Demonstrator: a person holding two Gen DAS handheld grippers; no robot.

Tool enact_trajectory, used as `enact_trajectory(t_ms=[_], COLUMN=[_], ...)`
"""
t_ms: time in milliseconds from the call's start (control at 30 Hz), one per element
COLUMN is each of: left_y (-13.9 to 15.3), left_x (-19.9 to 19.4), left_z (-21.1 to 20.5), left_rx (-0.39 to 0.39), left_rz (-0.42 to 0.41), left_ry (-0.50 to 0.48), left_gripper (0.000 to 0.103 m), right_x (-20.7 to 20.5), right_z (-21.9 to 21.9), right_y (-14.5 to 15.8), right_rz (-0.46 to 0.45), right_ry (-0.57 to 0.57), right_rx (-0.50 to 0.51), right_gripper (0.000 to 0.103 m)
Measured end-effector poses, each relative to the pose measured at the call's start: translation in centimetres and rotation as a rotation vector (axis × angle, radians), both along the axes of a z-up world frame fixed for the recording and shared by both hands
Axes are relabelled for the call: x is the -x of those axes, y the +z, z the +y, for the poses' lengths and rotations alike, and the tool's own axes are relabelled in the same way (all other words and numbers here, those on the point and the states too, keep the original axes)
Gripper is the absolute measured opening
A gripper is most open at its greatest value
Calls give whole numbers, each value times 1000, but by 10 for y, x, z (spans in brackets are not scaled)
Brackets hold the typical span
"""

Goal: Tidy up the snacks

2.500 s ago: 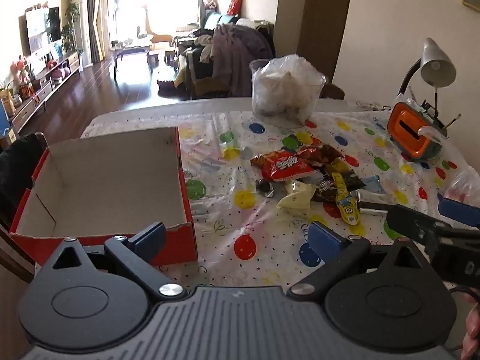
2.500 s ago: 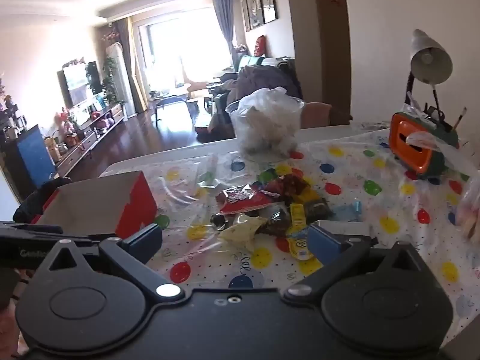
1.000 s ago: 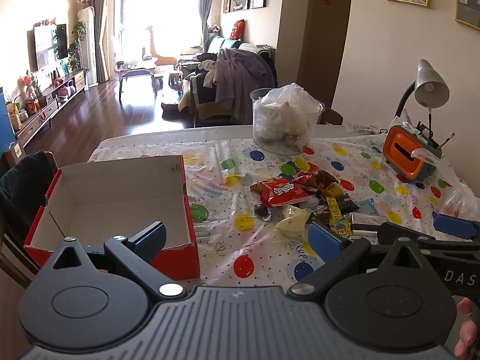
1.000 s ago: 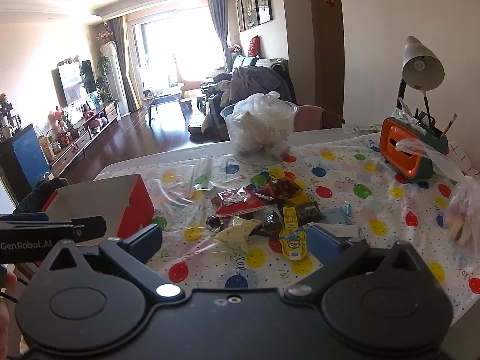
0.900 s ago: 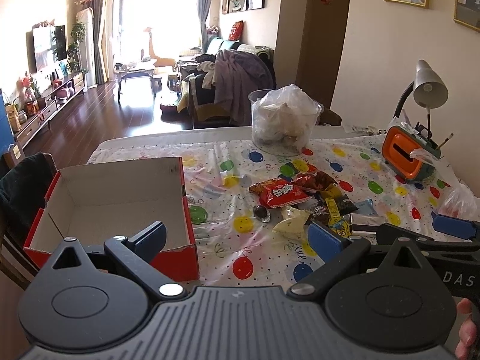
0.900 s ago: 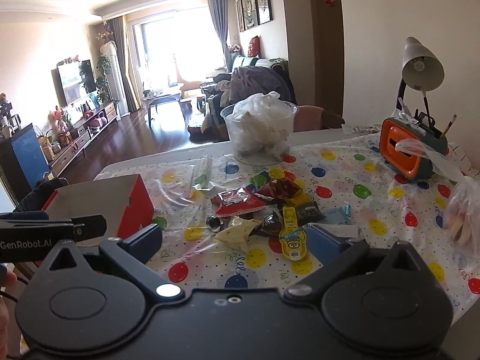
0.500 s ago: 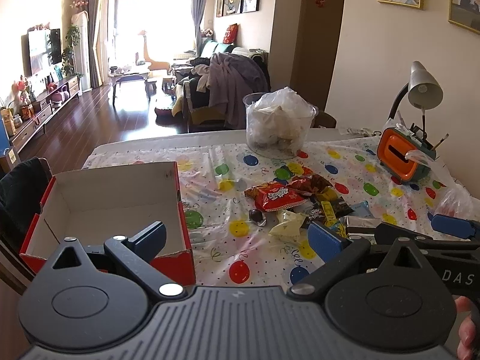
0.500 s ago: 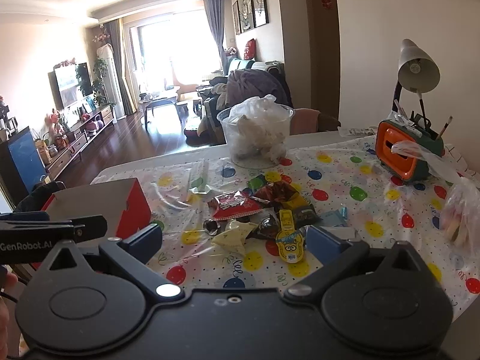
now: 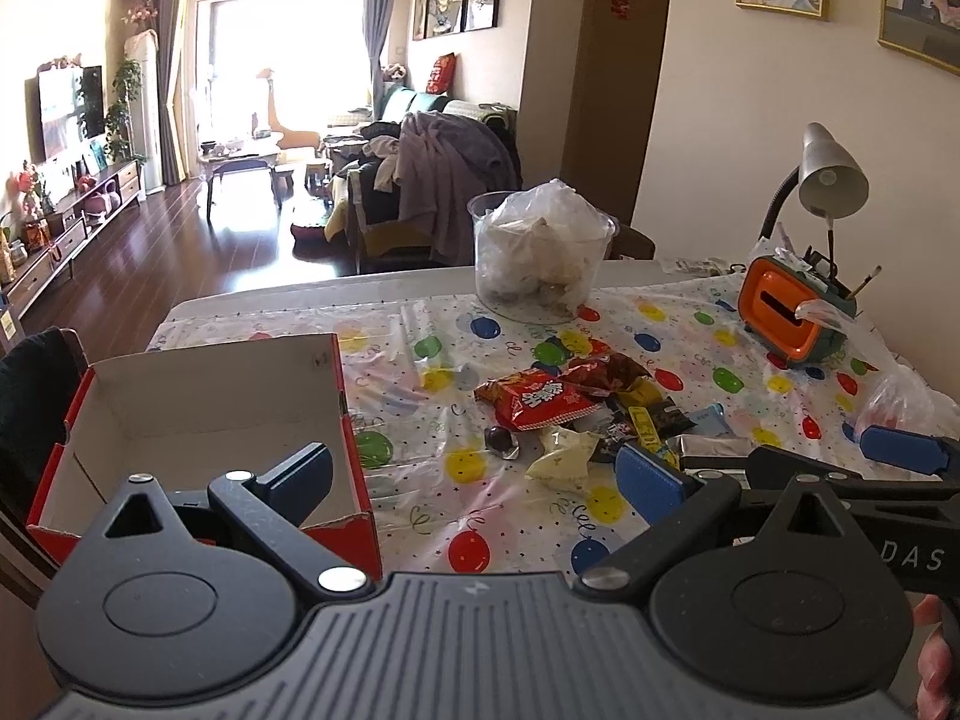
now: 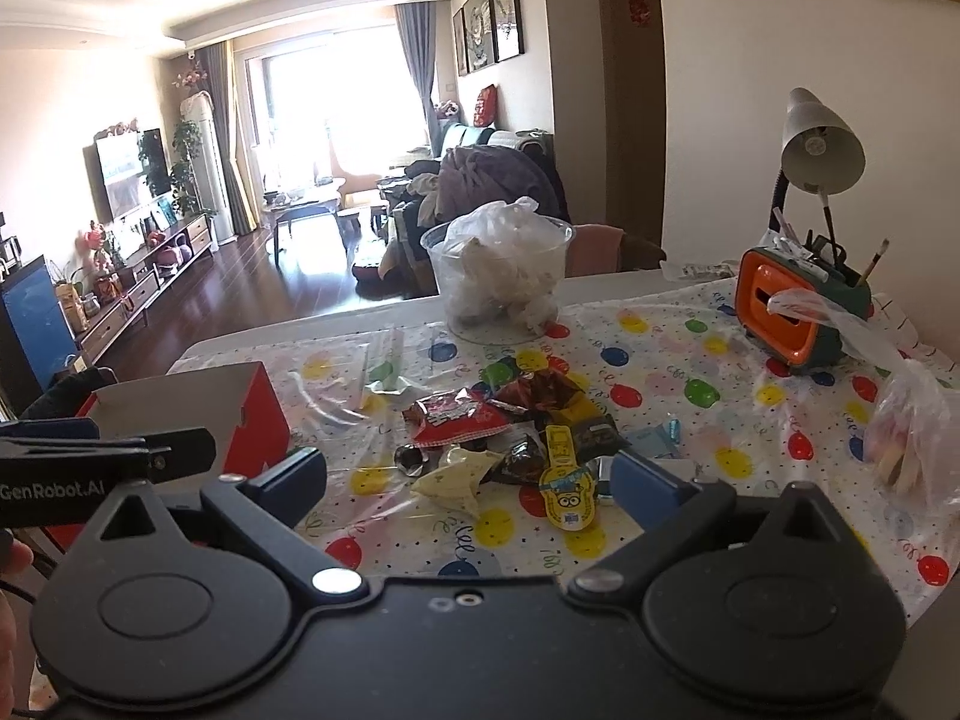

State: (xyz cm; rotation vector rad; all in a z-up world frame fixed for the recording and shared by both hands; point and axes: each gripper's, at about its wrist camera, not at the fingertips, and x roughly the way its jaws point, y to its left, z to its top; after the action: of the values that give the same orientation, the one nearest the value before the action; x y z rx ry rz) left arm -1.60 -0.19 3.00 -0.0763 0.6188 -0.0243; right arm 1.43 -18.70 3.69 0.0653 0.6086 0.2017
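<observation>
No snack is yet packed; the box point(image 9: 198, 414), lower left, is seen empty; the snacks point(image 9: 576, 414) are piled at frame centre on the table point(image 9: 420, 498). Left gripper point(image 9: 474, 474) and right gripper point(image 10: 471, 477) are held released, nothing grasped. Next, one packet is to be approached and gripped.

Left wrist view: hand point(image 9: 935, 660) getting cut off at lower right corner; snack pile point(image 9: 588, 414) partly hiding behind blue fingertip. Right wrist view: red box point(image 10: 240, 414) interior staying hidden behind left gripper; plastic bag point(image 10: 912, 420) contents blurring, unidentifiable.
</observation>
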Motion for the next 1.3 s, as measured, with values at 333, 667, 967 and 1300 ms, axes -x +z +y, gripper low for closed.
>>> enact_trajectory(t_ms=[333, 667, 967, 1300], left_y=[-2, -14, -29, -62], left_x=[-7, -34, -78, -133], left_z=[-4, -19, -47, -87], left_rx=[-1, -2, -35, -74], left_rz=[1, 50, 125, 219], left_ry=[-27, -43, -67, -111], left_gripper=[102, 102, 101, 101], right_x=[1, -22, -65, -127], right_z=[0, -13, -40, -80], right_y=[1, -8, -39, -89], right_rz=[-11, 25, 103, 151], right_ry=[-13, 16, 141, 345], right_rx=[14, 16, 40, 182], right_gripper=[101, 101, 100, 94])
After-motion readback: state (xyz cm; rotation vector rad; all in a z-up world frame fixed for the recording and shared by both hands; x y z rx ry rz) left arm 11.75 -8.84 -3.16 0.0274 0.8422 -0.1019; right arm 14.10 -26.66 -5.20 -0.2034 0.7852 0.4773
